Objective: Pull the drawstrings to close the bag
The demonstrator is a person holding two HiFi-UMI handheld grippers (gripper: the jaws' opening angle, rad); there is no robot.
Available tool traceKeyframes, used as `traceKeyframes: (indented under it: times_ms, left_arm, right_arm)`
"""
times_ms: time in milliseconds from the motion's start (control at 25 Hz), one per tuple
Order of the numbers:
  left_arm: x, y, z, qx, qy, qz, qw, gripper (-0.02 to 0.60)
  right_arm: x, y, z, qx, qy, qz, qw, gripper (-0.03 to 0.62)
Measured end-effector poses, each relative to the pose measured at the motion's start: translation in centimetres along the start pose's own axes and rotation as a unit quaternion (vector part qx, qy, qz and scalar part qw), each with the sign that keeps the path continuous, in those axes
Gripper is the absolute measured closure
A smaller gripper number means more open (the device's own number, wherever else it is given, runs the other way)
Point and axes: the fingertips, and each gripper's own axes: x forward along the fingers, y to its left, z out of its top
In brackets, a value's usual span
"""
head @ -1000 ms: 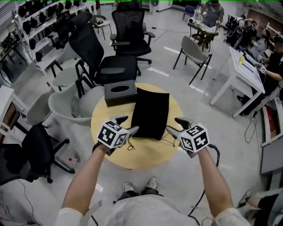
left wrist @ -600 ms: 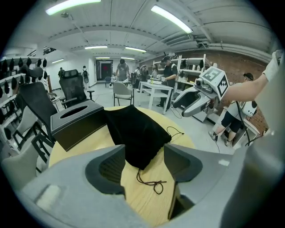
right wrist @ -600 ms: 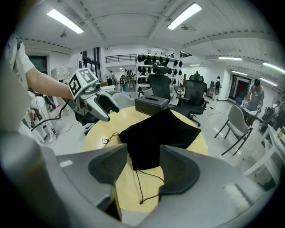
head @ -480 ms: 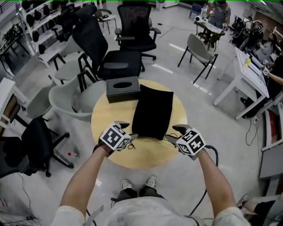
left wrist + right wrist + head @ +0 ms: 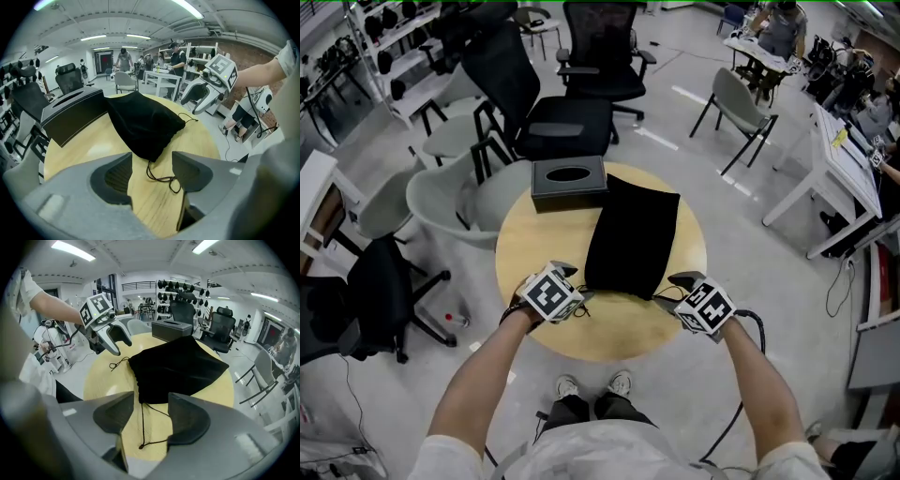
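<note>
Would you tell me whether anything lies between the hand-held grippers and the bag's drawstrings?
Nothing visible: the left drawstring lies just before the open left hand-held gripper, the right drawstring before the open right hand-held gripper.

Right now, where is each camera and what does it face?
Head view: on the person's head, looking down at the black bag, round table; both forearms show.
Left gripper view: on left claw, facing the bag; its open jaws show.
Right gripper view: on right claw, facing the bag; its open jaws show.
All share the bag.
</note>
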Motion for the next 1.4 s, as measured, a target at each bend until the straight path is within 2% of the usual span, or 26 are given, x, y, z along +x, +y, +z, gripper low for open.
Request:
traceKeyframes:
  times_ms: [200,320,720,1080,1280,1400]
  left_arm:
    - [1.4,0.1,-1.3,0.012,0.032,-0.007,0.9994,0.318]
    - [1.8,0.3,-1.6,0.013,0.037,-0.008,0.9992,0.353]
    - [4.4,0.4,-3.2,0.022,0.059,-0.025,0.9977,0.376]
    - [4.6,1.0,-3.6,0.030,0.086,-0.011,0.9958,0.388]
    - [4.6,1.0,-3.6,0.027,0.098,-0.008,0.9948,0.394]
    - [4.7,1.1,-3.2,0.031,0.090,-0.011,0.9954,0.402]
  right_arm:
    - [1.5,0.2,-0.8,-0.020,0.023,0.022,0.999,0.362]
    - [2.0,0.3,-1.3,-0.033,0.036,0.030,0.998,0.362]
    - [4.0,0.5,-3.3,-0.079,0.075,0.053,0.993,0.373]
    - [5.1,1.6,-3.6,-0.125,0.094,0.089,0.984,0.402]
    - [5.3,1.7,-3.8,-0.125,0.098,0.099,0.982,0.421]
    - [5.3,1.9,-3.8,-0.114,0.094,0.101,0.984,0.428]
